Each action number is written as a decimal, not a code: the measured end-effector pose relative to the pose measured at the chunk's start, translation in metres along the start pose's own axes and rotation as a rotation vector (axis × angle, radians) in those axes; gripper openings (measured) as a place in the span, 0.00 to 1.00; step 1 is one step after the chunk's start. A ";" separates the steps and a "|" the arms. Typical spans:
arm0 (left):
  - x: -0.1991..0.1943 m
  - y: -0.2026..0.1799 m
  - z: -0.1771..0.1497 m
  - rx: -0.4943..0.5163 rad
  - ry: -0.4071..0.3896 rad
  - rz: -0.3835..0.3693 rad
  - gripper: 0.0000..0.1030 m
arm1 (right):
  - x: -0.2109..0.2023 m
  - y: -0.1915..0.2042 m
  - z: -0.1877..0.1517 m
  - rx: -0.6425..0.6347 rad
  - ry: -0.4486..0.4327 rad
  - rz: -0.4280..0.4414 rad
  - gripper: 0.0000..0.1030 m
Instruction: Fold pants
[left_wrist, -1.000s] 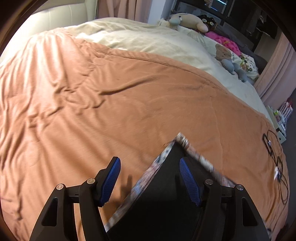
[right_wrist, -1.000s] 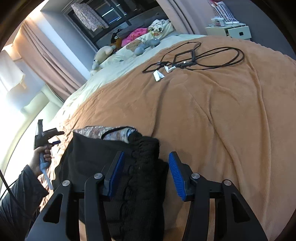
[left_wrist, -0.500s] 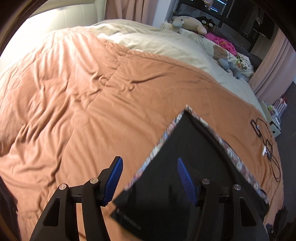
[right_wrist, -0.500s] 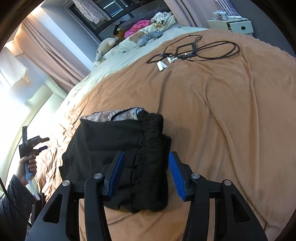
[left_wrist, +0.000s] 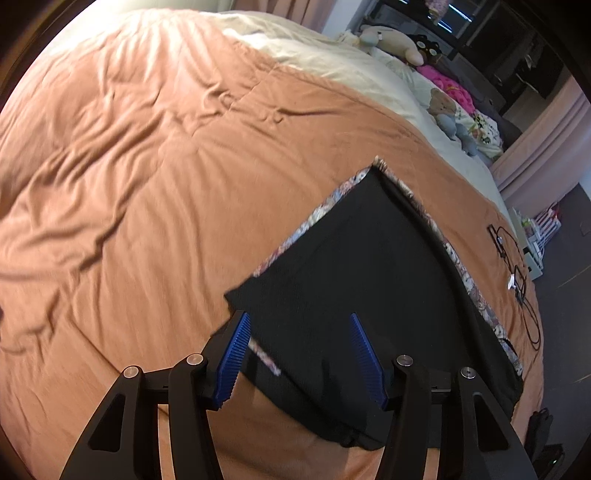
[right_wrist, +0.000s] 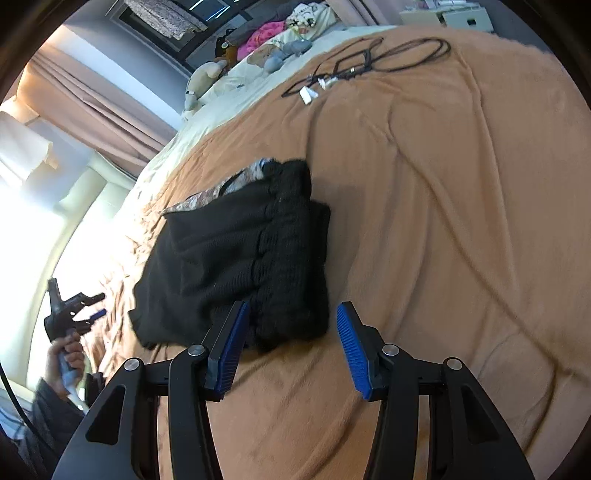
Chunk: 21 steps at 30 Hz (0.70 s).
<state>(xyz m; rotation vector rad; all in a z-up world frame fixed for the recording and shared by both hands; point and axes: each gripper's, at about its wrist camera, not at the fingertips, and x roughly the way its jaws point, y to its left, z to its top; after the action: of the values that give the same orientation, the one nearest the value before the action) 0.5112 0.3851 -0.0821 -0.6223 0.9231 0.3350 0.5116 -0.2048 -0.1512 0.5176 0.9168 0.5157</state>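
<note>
Wrist views: both tongs (left_wrist: 301, 354) (right_wrist: 291, 347) parted, empty.

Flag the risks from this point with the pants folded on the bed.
1. The left gripper, jaws open and just narrowing, has the pants corner in front of its pads; a catch could drag the fold open.
2. The blanket is soft and wrinkled, so the stack may slump.
3. The black cables lie loose beyond the pants, easily snagged by the open right gripper.
</note>
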 end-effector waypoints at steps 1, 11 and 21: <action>0.002 0.003 -0.004 -0.012 0.003 -0.006 0.57 | 0.001 -0.001 -0.001 0.010 0.005 0.011 0.46; 0.023 0.020 -0.028 -0.084 0.028 -0.040 0.53 | 0.022 -0.022 -0.008 0.150 0.058 0.138 0.59; 0.051 0.030 -0.037 -0.144 0.038 -0.067 0.45 | 0.037 -0.048 0.000 0.257 0.023 0.156 0.58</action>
<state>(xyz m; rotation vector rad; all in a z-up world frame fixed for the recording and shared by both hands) 0.5012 0.3849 -0.1512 -0.7926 0.9178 0.3322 0.5393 -0.2191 -0.2034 0.8223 0.9748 0.5490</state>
